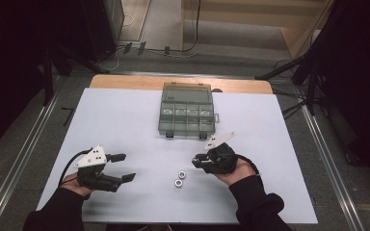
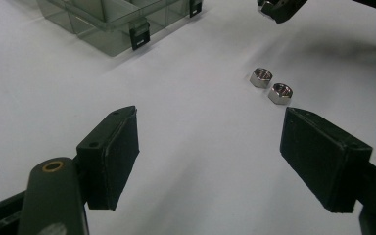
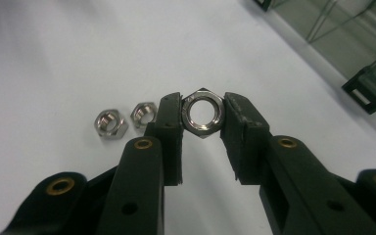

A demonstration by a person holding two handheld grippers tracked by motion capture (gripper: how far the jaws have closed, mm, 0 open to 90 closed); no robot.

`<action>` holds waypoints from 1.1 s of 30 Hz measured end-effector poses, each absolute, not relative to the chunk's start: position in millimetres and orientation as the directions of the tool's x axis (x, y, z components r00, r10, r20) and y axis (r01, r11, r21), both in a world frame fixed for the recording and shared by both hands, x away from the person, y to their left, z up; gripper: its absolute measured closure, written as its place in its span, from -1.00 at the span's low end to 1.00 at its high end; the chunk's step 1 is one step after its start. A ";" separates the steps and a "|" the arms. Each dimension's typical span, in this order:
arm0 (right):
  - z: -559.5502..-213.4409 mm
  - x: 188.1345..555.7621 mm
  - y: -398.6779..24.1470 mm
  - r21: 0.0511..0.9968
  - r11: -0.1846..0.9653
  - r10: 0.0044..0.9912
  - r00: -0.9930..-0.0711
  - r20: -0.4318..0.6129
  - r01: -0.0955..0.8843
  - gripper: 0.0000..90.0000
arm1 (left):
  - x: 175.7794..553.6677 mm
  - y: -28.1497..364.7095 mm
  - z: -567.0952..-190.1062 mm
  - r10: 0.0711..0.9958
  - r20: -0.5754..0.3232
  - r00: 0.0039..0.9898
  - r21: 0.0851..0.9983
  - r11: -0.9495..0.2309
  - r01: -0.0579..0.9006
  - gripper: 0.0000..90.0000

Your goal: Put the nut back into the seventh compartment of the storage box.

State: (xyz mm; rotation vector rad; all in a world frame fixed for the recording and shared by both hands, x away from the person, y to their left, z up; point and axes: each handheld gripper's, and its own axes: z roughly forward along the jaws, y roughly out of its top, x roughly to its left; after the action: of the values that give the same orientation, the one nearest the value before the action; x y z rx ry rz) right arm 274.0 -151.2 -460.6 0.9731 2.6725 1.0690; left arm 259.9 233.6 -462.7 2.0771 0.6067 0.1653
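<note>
Left gripper (image 1: 123, 167): jaws spread wide with nothing between them, low over the white table sheet (image 1: 125, 125). Two loose silver hexagonal steel nuts (image 1: 180, 178) lie side by side, near each other, between the grippers. Right gripper (image 3: 203, 117): jaws clamped on a third silver hexagonal nut (image 3: 203, 113), held clear of the sheet. Clear grey plastic compartment box (image 1: 187, 110), lid raised, sits beyond.
</note>
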 end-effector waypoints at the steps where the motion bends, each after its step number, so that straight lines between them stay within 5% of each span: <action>1: -460.1 274.9 -152.4 0.661 0.539 0.602 -0.788 0.131 0.522 0.59 | 260.0 233.6 -462.8 0.481 -0.117 0.869 0.823 -0.443 0.356 -0.50; 33: -445.3 308.4 -157.2 0.727 0.440 0.653 -0.744 0.144 0.527 0.59 | 259.8 231.4 -464.1 0.476 -0.119 0.872 0.824 -0.443 0.354 -0.50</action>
State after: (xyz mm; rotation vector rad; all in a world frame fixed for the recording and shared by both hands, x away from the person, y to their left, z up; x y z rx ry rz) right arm 308.4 -157.2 -445.3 1.0442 2.5285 1.1897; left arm 259.8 231.4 -464.1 2.0779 0.6006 0.1596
